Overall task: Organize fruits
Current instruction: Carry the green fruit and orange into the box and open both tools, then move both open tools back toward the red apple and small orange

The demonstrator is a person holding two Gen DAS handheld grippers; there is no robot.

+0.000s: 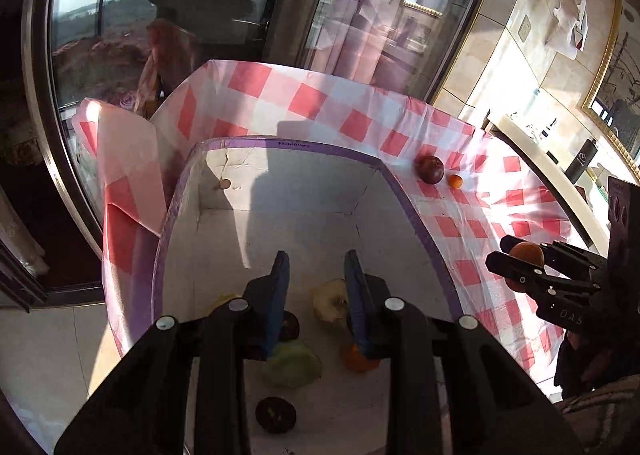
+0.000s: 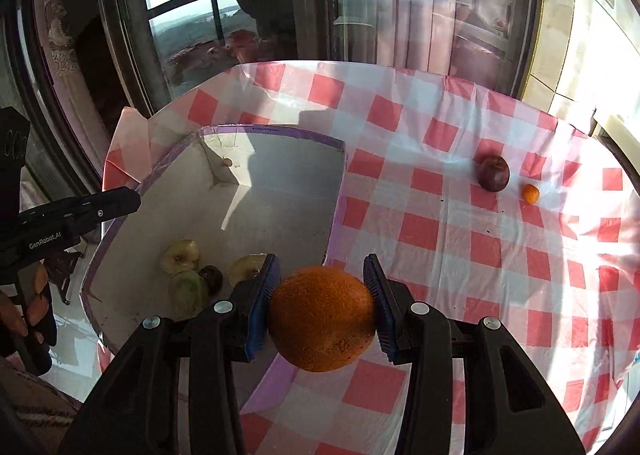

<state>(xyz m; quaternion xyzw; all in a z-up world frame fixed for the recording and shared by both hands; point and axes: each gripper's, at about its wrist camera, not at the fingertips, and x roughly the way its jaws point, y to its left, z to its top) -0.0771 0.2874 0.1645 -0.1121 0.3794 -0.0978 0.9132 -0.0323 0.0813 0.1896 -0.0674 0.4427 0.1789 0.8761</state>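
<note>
Right wrist view showed the right tool (image 2: pixel 322 305) clamped on an orange (image 2: pixel 322 319) above the box (image 2: pixel 334 191) rim, apparently for dropping in. Left tool (image 1: pixel 316 295) hung empty, narrowed, over boxed fruit. A plum (image 2: pixel 494 173) and small citrus (image 2: pixel 530 193) waited on the desk (image 2: pixel 440 215).

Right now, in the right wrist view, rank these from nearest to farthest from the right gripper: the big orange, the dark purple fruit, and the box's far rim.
1. Big orange: clamped in the right gripper.
2. Dark purple fruit: on the checked cloth, up and right.
3. Box's far rim: upper left, beyond the fruit inside.
</note>
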